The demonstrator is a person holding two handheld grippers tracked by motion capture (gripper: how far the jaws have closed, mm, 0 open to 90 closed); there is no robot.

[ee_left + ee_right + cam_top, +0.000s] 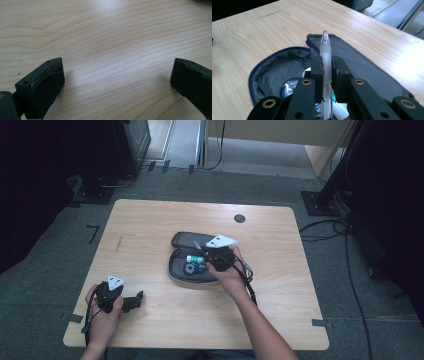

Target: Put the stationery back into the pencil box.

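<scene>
The right tool [327, 68] is clamped on a clear pen [325, 58] above the open grey case [364, 67], mid-frame. The left tool [117, 82] sits apart on the surface [107, 30], lower left.

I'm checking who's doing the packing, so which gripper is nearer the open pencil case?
Right. The right gripper, clamped on a clear pen, hangs directly over the open pencil case. The left gripper rests open near the table's front-left corner, well apart from the case.

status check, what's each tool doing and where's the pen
Right tool shut on frosted pen, over the open pencil case. Left tool open, nothing between its jaws, low over bare table. Nothing blocking the case.
</scene>
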